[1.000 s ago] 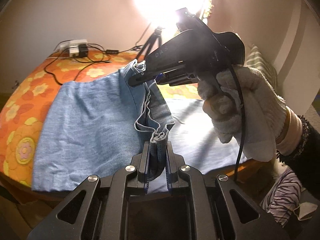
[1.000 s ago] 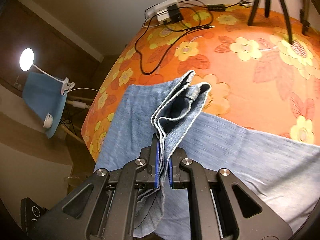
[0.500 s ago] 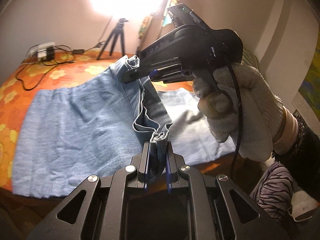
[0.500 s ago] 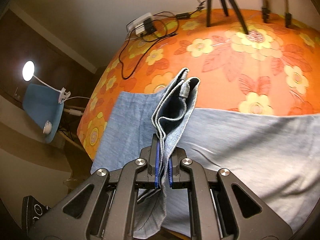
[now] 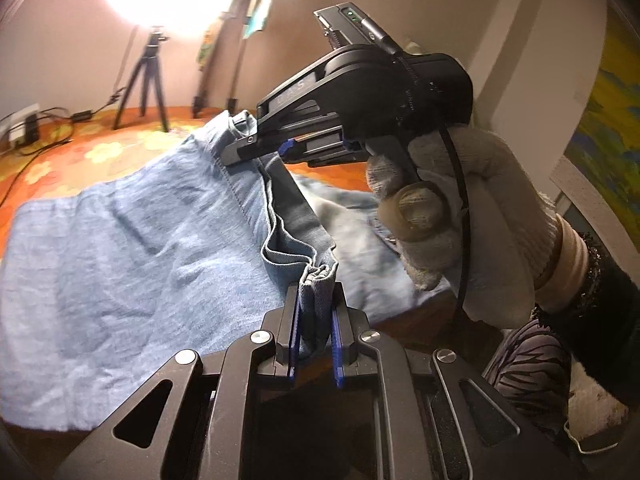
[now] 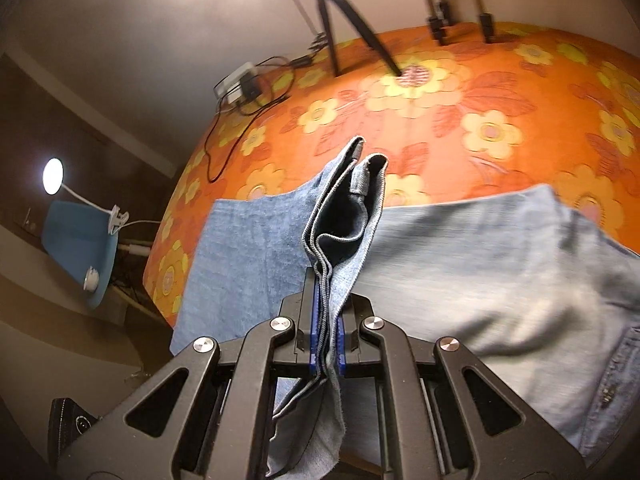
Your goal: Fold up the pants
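While faint "DAS" lettering marks its side, right hand-held gripper (image 5: 240,150) and left hand-held gripper (image 5: 314,300) clench pants (image 5: 132,248)

Place: you are in a home room rigged for recording.
Bed: orange floral bedspread (image 6: 500,80).
Gear: tripod (image 6: 340,20), power strip (image 6: 240,84), clip lamp (image 6: 54,176).
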A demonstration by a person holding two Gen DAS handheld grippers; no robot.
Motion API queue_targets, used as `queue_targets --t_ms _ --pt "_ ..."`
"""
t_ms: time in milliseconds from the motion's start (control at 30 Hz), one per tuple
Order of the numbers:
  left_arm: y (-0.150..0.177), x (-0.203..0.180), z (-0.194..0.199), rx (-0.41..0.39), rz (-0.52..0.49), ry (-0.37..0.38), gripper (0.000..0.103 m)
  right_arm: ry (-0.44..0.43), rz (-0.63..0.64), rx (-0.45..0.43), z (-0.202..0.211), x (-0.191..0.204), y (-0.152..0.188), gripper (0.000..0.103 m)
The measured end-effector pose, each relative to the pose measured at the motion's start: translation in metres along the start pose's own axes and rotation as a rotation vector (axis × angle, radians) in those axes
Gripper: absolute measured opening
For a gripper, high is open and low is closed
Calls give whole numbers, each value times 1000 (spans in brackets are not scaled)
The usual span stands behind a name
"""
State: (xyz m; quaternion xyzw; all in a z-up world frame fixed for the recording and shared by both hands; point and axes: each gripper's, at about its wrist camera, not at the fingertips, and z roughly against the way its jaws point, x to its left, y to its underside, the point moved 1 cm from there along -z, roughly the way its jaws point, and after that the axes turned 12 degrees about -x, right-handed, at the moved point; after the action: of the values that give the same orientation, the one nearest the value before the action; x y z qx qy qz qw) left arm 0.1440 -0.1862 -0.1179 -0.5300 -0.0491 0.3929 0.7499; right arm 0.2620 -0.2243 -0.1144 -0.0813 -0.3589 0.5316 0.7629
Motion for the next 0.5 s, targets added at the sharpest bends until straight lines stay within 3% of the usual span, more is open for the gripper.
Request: queue_targets --t_ms 500 --pt "-4 -48 -47 53 -71 116 11 80 -37 -47 61 -59 6 7"
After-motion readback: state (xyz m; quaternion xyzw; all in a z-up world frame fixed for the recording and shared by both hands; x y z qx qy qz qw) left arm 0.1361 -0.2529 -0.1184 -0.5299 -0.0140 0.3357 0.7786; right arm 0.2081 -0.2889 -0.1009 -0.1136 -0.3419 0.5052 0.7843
